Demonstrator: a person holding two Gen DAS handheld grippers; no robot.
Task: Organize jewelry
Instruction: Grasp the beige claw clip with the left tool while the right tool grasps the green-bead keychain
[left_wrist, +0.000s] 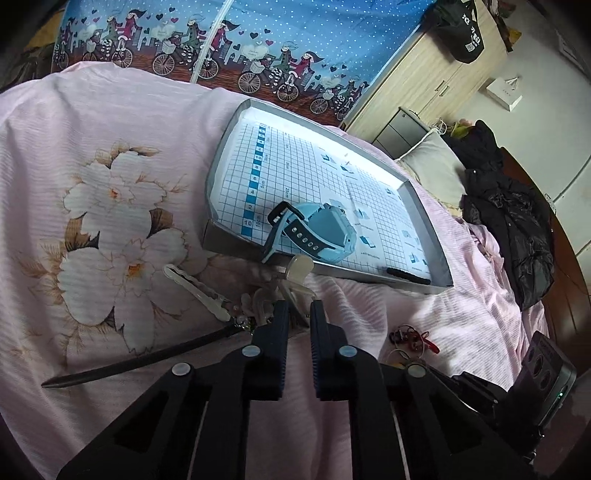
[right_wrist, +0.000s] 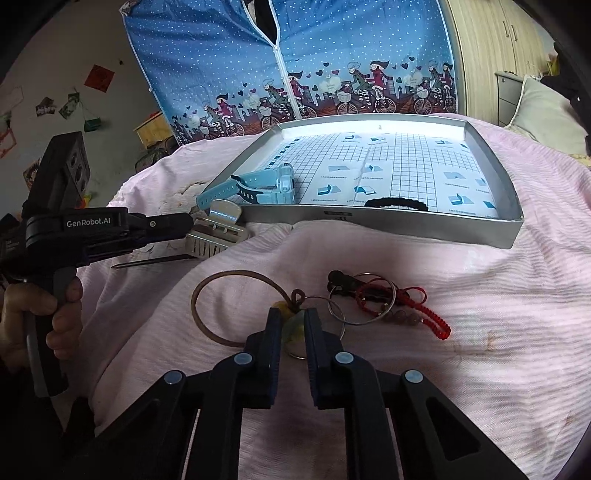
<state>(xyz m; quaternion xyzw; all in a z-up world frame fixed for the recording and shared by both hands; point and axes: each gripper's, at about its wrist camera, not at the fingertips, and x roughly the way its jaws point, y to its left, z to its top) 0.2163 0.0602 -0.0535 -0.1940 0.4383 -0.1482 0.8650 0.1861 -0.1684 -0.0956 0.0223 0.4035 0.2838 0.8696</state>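
Observation:
A silver tray (left_wrist: 424, 218) (right_wrist: 406, 229) lined with grid paper lies on the pink bedspread. In it are a light blue watch (left_wrist: 317, 229) (right_wrist: 266, 184) and a black hair tie (left_wrist: 408, 276) (right_wrist: 397, 204). My left gripper (left_wrist: 299, 308) (right_wrist: 190, 227) is shut on a pale hair claw clip (left_wrist: 297, 271) (right_wrist: 218, 230) just before the tray's near edge. My right gripper (right_wrist: 293, 319) is shut on a yellow-green pendant (right_wrist: 293, 326) whose brown cord loop (right_wrist: 207, 325) lies on the cloth.
A tangle of metal rings, beads and red cord (right_wrist: 384, 301) (left_wrist: 412, 339) lies right of the pendant. A black hair stick (left_wrist: 129, 363) (right_wrist: 155, 261) and a white wavy clip (left_wrist: 192, 286) lie left. A hand (right_wrist: 55, 325) holds the left gripper's handle. Black clothes (left_wrist: 509, 229) sit at the bed's right.

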